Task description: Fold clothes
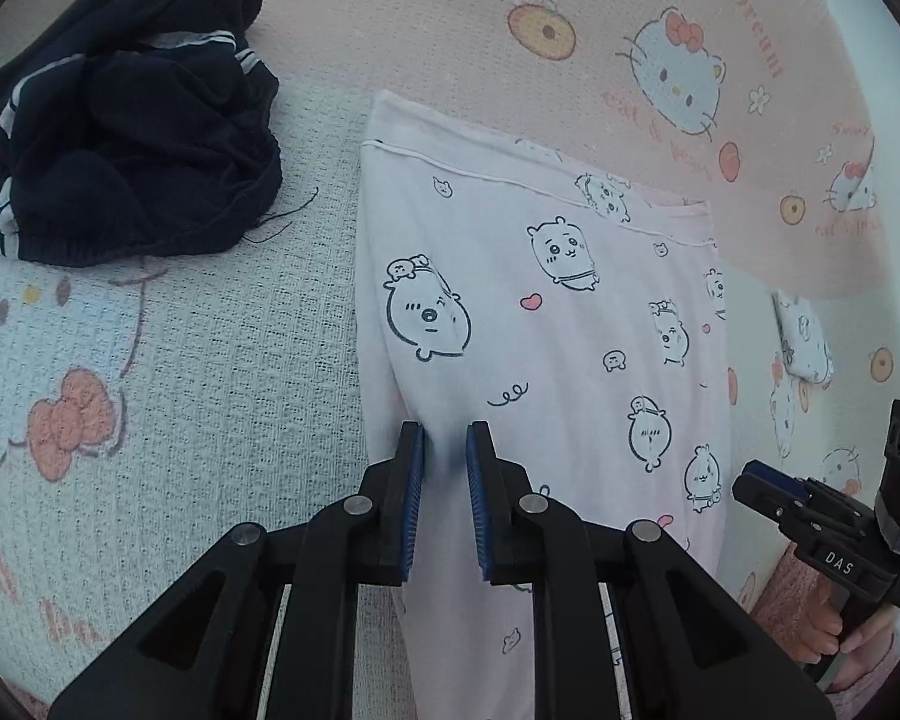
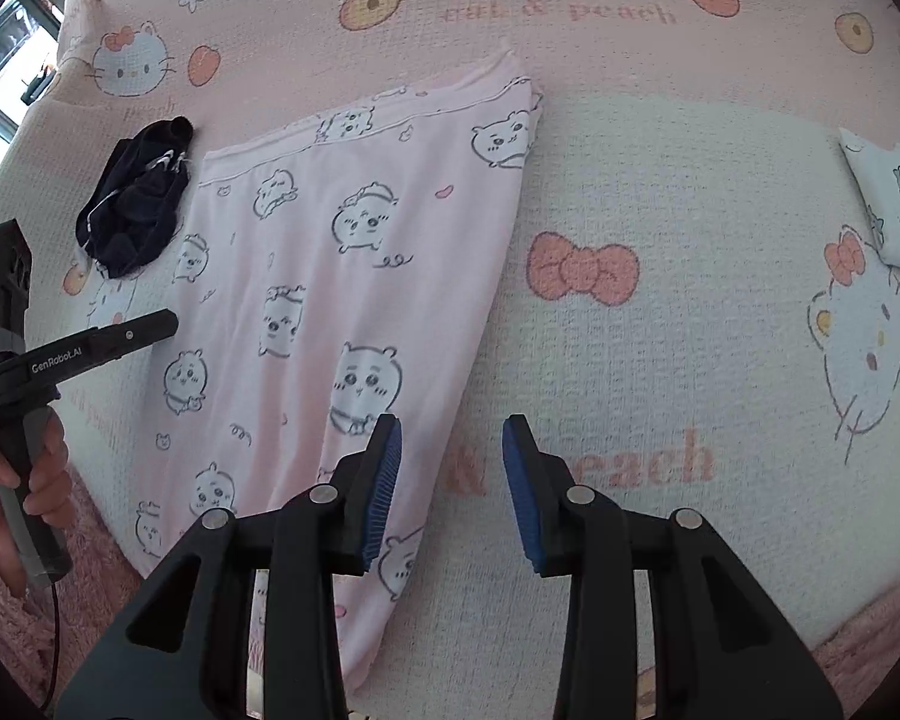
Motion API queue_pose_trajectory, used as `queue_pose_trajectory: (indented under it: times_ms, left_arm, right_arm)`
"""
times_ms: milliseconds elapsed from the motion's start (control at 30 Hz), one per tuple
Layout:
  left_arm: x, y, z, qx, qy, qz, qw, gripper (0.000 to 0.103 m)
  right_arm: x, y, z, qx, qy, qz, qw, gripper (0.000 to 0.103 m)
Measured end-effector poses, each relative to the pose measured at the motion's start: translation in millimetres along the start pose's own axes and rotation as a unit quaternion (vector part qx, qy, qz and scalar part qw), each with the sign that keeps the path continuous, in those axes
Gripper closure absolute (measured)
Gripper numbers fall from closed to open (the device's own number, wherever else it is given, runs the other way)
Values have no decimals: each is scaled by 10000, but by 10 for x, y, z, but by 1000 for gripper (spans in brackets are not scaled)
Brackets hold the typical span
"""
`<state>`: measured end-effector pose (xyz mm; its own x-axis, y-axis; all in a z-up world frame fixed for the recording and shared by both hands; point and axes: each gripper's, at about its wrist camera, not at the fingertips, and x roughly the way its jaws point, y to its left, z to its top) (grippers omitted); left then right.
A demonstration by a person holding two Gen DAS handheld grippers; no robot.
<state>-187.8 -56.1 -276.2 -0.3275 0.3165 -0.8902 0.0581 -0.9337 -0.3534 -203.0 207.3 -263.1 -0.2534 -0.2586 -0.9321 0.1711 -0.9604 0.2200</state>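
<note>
Pink trousers point(image 1: 540, 300) printed with cartoon animals lie flat on the bed, waistband at the far end. My left gripper point(image 1: 444, 438) points down at their left edge. Its blue pads stand only a narrow slit apart, with pink cloth in the slit and a crease running up to the left pad. From the right wrist view the left gripper point(image 2: 171, 319) reads as one closed beak. My right gripper point(image 2: 450, 438) is open at the right edge of the trousers point(image 2: 330, 276): its left pad hangs over the cloth, its right pad over the blanket, nothing between them.
A crumpled dark blue garment point(image 1: 126, 120) with white stripes lies left of the waistband. A small folded white printed item point(image 2: 894, 198) rests at the far right. A pink and white cat-print blanket point(image 2: 660, 330) covers the bed. A hand point(image 2: 6, 480) grips the left handle.
</note>
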Motion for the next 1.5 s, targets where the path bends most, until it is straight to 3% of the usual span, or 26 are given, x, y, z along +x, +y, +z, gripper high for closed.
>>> queue_pose_trajectory:
  times_ms: [200,300,367,433,500,567,633,700,767,800,867,900,1000,1067,1133,1267,1333,1367,1400,1500]
  left_arm:
    - [-157,98,-34,-136,-208,137,9996,101]
    - [-134,188,-11,-176,39,292,9994,96]
    - [-252,174,41,-182,-81,585,9981,93]
    - [-350,123,91,-126,-208,711,9972,90]
    - [-399,-19,135,84,-350,429,9984,85]
    - [-265,-236,125,442,-194,-2,9988,83]
    - [-11,-467,37,894,164,-70,9958,83]
    - [182,-631,-78,1390,393,206,9893,83]
    - [174,-676,-124,1675,545,739,9816,82]
    - [121,-617,-134,1585,681,1146,9783,82]
    - [-93,-444,-156,1124,535,1880,9742,81]
    - [-182,-395,-180,973,444,1980,9743,81]
    - [-234,-510,-329,1019,382,1172,9871,81]
    - [-118,-664,-469,1075,489,798,9898,80]
    - [65,-827,-645,1294,730,789,9857,80]
    - [99,-969,-887,1704,1049,1882,9615,74]
    - [60,-966,-931,1887,997,2320,9490,62]
    - [28,-968,-943,1840,951,2267,9517,62]
    - [-11,-973,-948,1691,888,2017,9607,62]
    - [-70,-1068,-1009,1427,791,1066,9808,62]
  right_arm:
    - [124,-71,131,111,33,-166,9998,67]
    - [230,-133,163,27,169,-678,9976,67]
    - [288,-114,181,-232,262,-913,9952,66]
    - [217,-103,217,-280,125,-833,9960,66]
    - [132,-85,246,-272,-80,-616,9977,65]
    - [99,-12,251,-287,-207,-242,9991,65]
    - [158,121,238,-434,-114,99,9989,65]
    - [324,262,153,-727,208,-1,9971,65]
    - [281,189,75,-752,184,-269,9966,67]
    - [251,145,37,-754,159,-400,9962,64]
    - [159,10,-40,-590,110,-623,9963,64]
    - [92,-89,-80,-397,86,-709,9967,63]
    - [-115,-103,-259,-52,-123,-161,9998,61]
    - [-149,106,-404,-173,-163,228,9995,61]
    - [-99,289,-548,-417,-109,215,9988,62]
    - [38,450,-795,-928,43,-345,9951,68]
    - [-40,376,-831,-911,115,-526,9944,67]
    - [-91,316,-846,-783,138,-539,9954,66]
    - [-146,259,-873,-627,141,-423,9970,66]
    - [-298,220,-979,-321,29,9,9995,62]
